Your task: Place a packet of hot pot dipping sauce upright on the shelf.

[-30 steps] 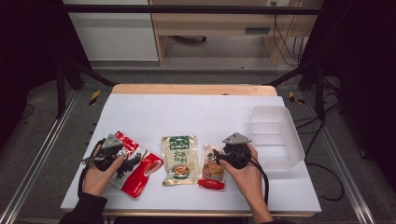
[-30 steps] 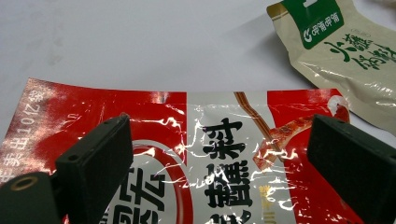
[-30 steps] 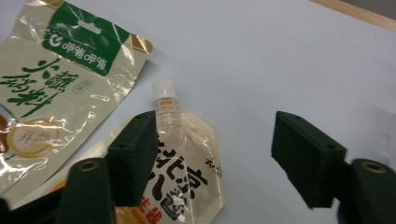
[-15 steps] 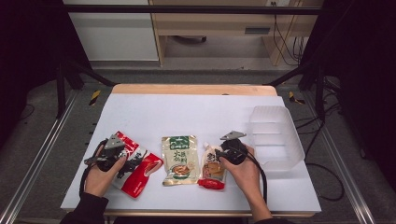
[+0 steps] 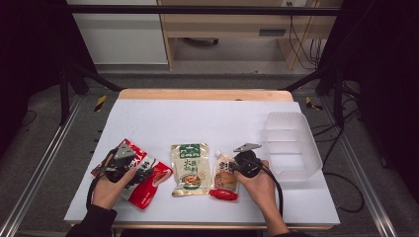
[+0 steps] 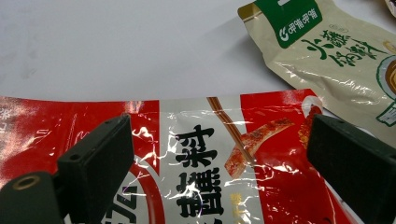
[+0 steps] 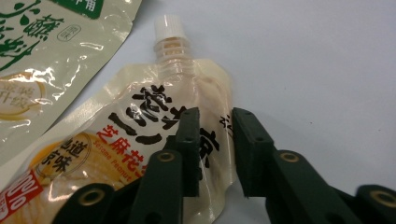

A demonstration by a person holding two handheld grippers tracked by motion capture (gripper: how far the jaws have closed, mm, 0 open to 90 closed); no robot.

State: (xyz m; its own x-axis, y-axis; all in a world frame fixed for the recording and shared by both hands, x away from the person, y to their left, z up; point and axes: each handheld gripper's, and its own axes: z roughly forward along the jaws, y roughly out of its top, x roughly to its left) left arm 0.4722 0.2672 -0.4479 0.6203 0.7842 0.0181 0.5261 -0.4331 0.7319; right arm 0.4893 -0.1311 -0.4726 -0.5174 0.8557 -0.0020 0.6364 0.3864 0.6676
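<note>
Three pouches lie in a row near the table's front edge. My left gripper point(image 5: 138, 173) hovers open over the red pouch point(image 5: 148, 190); in the left gripper view its jaws point(image 6: 219, 140) stand wide apart above the red pouch point(image 6: 205, 177). The beige pouch with a green label point(image 5: 190, 168) lies in the middle. My right gripper point(image 5: 233, 168) sits on the white-capped spouted pouch point(image 5: 225, 180). Its jaws point(image 7: 215, 116) have just been closing, and the right edge of the spouted pouch point(image 7: 140, 121) is bunched between the pads.
A clear plastic container point(image 5: 291, 143) stands at the right of the white table point(image 5: 197, 118), just beyond my right hand. The beige pouch point(image 7: 46, 60) lies close to the left of the spouted one. A wooden edge runs along the table's far side.
The right hand has settled slightly lower onto the spouted pouch. The left hand and all three pouches lie as before.
</note>
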